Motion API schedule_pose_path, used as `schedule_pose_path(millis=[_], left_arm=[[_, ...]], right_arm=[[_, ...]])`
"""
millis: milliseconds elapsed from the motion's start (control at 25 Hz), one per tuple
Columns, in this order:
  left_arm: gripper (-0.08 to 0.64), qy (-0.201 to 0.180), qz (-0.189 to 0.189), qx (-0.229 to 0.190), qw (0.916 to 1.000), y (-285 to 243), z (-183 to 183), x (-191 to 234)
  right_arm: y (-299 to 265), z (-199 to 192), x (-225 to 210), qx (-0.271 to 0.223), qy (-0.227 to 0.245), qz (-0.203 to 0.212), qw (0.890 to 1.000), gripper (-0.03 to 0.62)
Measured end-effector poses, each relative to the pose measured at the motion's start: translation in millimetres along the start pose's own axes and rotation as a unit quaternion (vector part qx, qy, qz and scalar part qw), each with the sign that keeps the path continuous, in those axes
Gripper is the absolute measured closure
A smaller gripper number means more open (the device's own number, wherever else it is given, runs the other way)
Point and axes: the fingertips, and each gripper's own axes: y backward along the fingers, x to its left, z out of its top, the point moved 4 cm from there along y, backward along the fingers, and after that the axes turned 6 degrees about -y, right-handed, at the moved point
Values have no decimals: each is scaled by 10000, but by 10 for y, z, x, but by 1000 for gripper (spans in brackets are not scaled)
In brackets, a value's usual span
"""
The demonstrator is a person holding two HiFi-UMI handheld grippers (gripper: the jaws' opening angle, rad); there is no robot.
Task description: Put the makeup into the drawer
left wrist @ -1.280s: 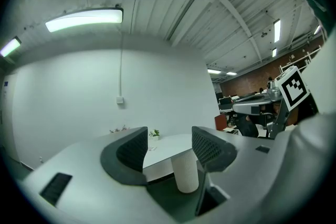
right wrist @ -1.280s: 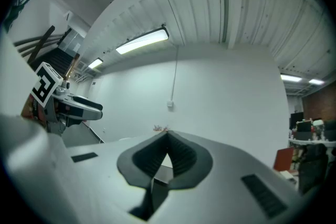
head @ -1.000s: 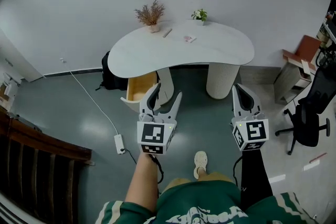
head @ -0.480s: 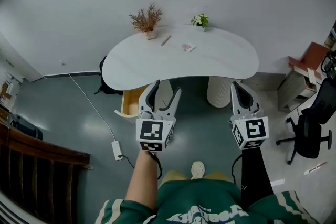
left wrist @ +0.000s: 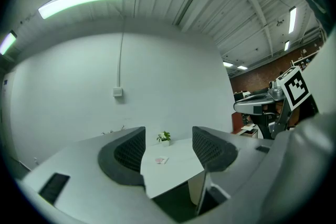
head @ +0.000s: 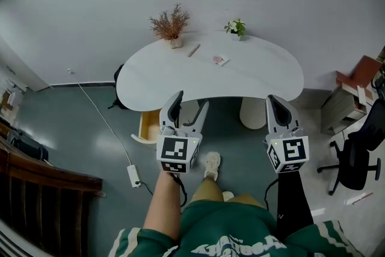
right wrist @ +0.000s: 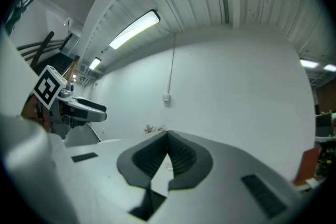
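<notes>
A white kidney-shaped table stands ahead by the wall. On it lie a small pink makeup compact and a slim makeup stick. Under the table's left end a wood-lined drawer hangs open. My left gripper is held level short of the table's near edge, open and empty. Between its fingers the left gripper view shows the compact lying far off. My right gripper is level with it on the right, shut on nothing, its tips touching.
A dried plant and a small green plant stand at the table's back. A black office chair and a brown stand are at the right. A cable with a power strip lies on the floor at the left.
Both grippers have come forward toward the table, which now sits closer beneath them. The person's foot has stepped forward. Neither gripper's jaws look different.
</notes>
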Motion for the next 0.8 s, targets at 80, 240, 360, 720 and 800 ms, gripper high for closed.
schedule_pose_path(millis=[80, 240, 360, 720, 800], left_arm=[[284, -7, -32, -21, 10000, -199, -46, 106], [282, -20, -18, -83, 10000, -705, -176, 423], [282, 0, -22, -62, 10000, -1162, -359, 734], [282, 0, -211, 175, 9996, -2501, -748, 1620], [282, -4, -262, 218, 9994, -2772, -823, 1797]], right_arm=[[-214, -41, -51, 15, 5, -13, 10000, 589], [-767, -81, -203, -102, -64, -91, 9999, 589], [-1280, -161, -294, -73, -44, -127, 9999, 589], [-2826, -320, -441, 2, -150, -15, 9999, 589], [-3143, -337, -454, 26, -145, 2, 9999, 589]])
